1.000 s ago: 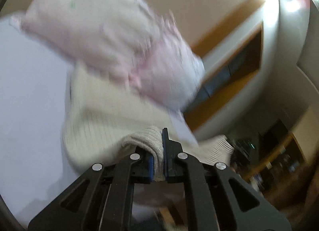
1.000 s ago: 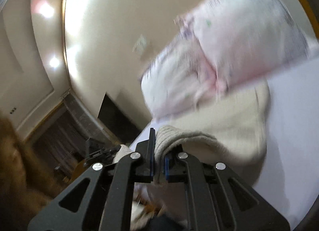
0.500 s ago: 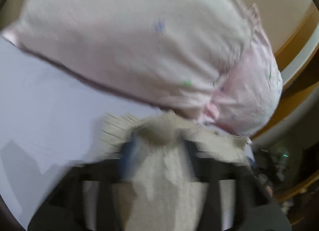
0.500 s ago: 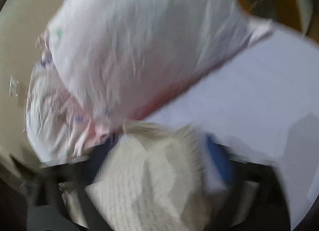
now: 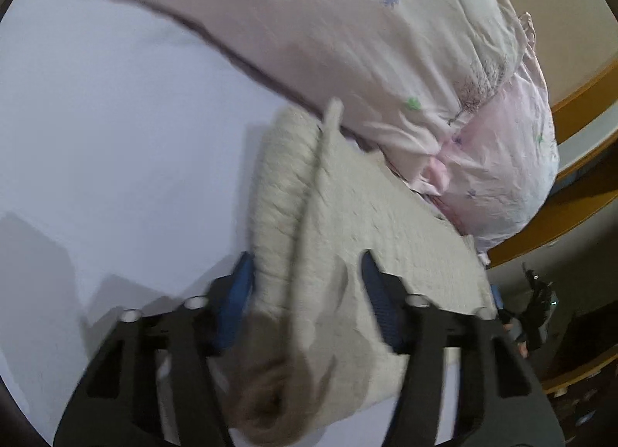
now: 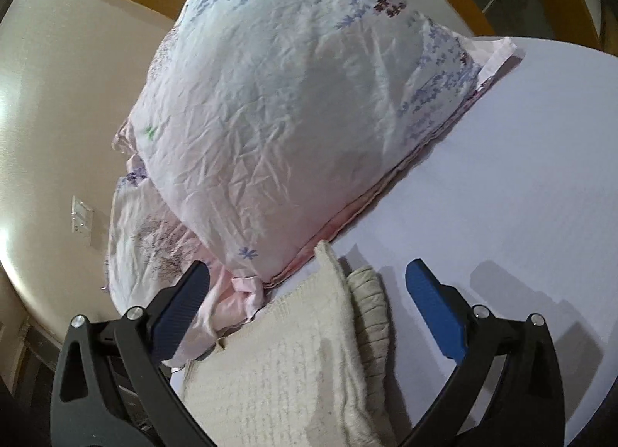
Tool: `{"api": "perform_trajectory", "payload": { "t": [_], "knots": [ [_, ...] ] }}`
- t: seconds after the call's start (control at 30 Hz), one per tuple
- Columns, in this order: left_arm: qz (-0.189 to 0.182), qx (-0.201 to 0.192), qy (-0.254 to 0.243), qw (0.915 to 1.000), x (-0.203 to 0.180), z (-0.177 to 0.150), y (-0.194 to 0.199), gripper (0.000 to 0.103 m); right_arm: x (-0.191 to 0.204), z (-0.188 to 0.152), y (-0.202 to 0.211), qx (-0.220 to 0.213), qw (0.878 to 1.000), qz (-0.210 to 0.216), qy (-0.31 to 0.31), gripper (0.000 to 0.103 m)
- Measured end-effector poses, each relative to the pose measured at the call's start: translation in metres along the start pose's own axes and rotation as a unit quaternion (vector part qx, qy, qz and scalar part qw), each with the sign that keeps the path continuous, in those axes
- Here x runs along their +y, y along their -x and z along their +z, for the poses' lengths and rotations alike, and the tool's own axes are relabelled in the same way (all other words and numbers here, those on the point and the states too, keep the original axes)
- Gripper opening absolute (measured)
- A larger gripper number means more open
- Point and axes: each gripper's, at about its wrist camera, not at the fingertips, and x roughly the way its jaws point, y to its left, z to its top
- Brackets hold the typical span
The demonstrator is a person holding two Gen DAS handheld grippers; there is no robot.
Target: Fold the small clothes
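Observation:
A cream knitted garment [image 5: 347,223] lies folded on the white bed sheet [image 5: 116,130], its far edge against the pillows. In the left wrist view my left gripper [image 5: 305,292] is open, its blue-padded fingers [image 5: 235,300] either side of the garment's near end. In the right wrist view the same garment [image 6: 293,362] lies between the fingers of my right gripper [image 6: 307,304], which is open wide and holds nothing. The garment's near part is hidden under the grippers.
Two pink-white floral pillows [image 6: 301,99] lie stacked at the head of the bed, touching the garment; they also show in the left wrist view [image 5: 367,45]. A wooden headboard [image 5: 579,196] and a beige wall [image 6: 58,80] stand behind. White sheet [image 6: 521,176] spreads to the right.
Both grippers were shut on the cream garment, holding it up. They swung down toward the bed, opened and let go; the garment now lies folded on the sheet.

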Motion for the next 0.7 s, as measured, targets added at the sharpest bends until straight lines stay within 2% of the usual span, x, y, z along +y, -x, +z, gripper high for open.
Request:
{"api": "perform_trajectory", "payload": {
  "t": [0.03,0.07,0.13,0.17,0.23,0.3,0.37,0.4,0.43,0.47,0.5,0.57,0.63,0.7],
  "knots": [
    [0.001,0.001,0.005,1.0,-0.001,-0.002,-0.002,0.031,0.001,-0.001,-0.001,0.003,1.0,0.003,-0.001,0.101],
    [-0.005,0.009,0.014,0.9999,-0.003,-0.004,-0.006,0.02,0.001,-0.001,-0.001,0.008,1.0,0.006,-0.003,0.101],
    [-0.053,0.015,0.064,0.9965,-0.007,-0.005,-0.006,0.016,0.002,-0.002,-0.002,0.015,1.0,0.011,-0.008,0.101],
    [-0.071,0.013,0.07,0.9949,-0.014,-0.003,-0.004,0.016,0.001,-0.001,0.0,0.017,1.0,0.016,-0.012,0.101],
    [-0.11,0.0,0.053,0.9925,-0.052,0.003,0.001,0.015,0.002,0.001,0.003,0.012,0.999,0.023,-0.019,0.101],
    [-0.161,-0.002,0.022,0.9867,-0.105,0.007,-0.005,0.015,0.003,0.004,0.009,0.001,0.999,0.027,-0.018,0.101],
    [-0.222,0.025,-0.006,0.9747,-0.165,0.004,-0.032,0.015,0.004,0.007,0.017,-0.016,1.0,0.021,-0.012,0.101],
    [-0.241,0.038,-0.014,0.9697,-0.185,0.0,-0.047,0.016,0.003,0.01,0.023,-0.028,1.0,0.013,-0.007,0.101],
    [-0.269,0.065,-0.017,0.9608,-0.212,-0.008,-0.074,0.017,0.001,0.012,0.027,-0.035,0.999,0.006,-0.005,0.101],
    [-0.3,0.107,-0.009,0.9478,-0.235,-0.016,-0.105,0.017,-0.001,0.016,0.031,-0.043,0.999,-0.002,-0.003,0.101],
    [-0.316,0.14,0.005,0.9383,-0.247,-0.023,-0.128,0.018,-0.006,0.02,0.034,-0.049,0.999,-0.012,-0.006,0.101],
    [-0.338,0.219,0.062,0.9132,-0.263,-0.041,-0.178,0.02,-0.016,0.025,0.038,-0.053,0.998,-0.026,-0.014,0.101],
    [-0.349,0.236,0.071,0.904,-0.263,-0.045,-0.188,0.02,-0.025,0.03,0.04,-0.045,0.998,-0.029,-0.026,0.101],
    [-0.34,0.21,0.049,0.9153,-0.251,-0.037,-0.17,0.021,-0.029,0.035,0.039,-0.015,0.999,-0.007,-0.033,0.101]
  ]
}}
